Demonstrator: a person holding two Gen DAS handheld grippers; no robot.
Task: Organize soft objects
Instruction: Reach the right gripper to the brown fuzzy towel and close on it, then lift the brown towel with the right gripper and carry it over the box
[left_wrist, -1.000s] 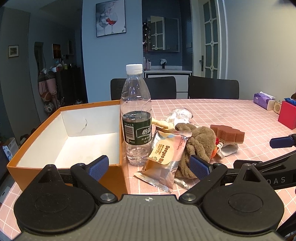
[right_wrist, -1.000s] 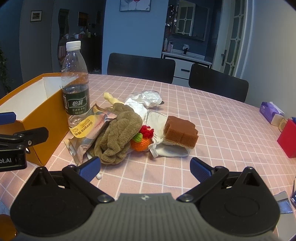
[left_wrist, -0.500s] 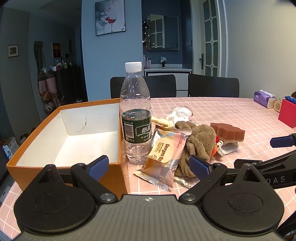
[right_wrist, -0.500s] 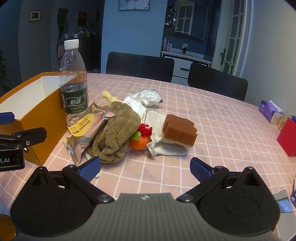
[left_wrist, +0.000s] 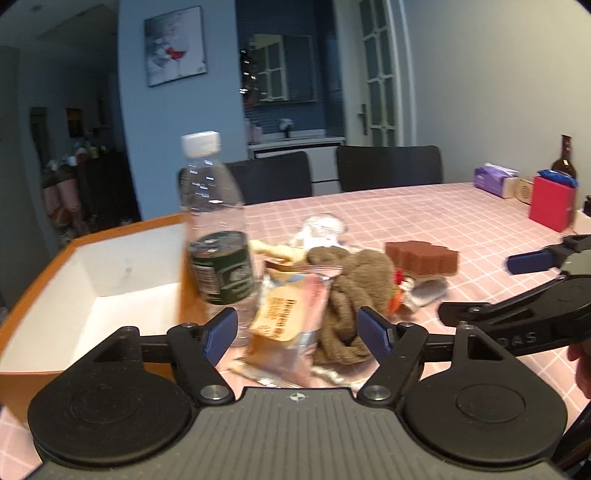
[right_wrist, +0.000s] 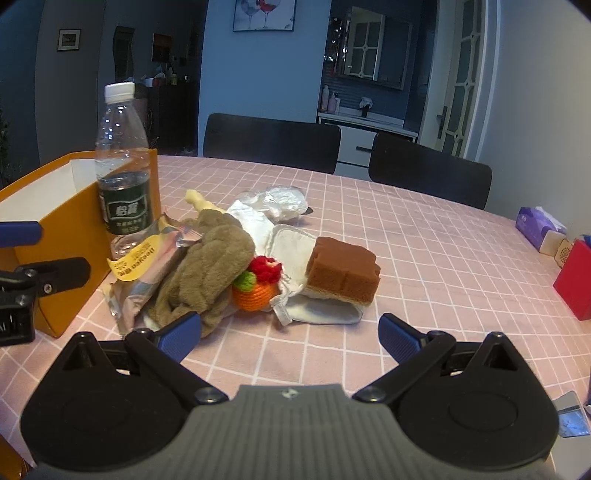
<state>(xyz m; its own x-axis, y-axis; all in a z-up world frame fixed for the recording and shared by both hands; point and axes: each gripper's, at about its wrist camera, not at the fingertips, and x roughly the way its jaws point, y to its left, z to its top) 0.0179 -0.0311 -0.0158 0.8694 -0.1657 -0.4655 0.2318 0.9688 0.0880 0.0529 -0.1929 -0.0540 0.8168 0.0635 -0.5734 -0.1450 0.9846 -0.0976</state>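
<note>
box: the orange box (left_wrist: 92, 266) is sitting empty at the left edge of the worktop (right_wrist: 424, 258), nothing packed yet afaict

soft pile: brown plush (right_wrist: 207, 266), crochet fruit (right_wrist: 258, 284), sponge (right_wrist: 341, 275) and white cloth (right_wrist: 295, 251) are all lying bunched together just beside the box

not-soft stuff: water bottle (right_wrist: 123, 166) and snack packet (right_wrist: 144, 269) are touching the pile, so they're getting in the way

left gripper (left_wrist: 297, 330): jaws spread apart, holding nothing, pointing at the packet and plush

right gripper (right_wrist: 290, 338): jaws gaping wide, empty, hovering near the sponge

progress: basically just starting, every soft item is waiting to go in
</note>
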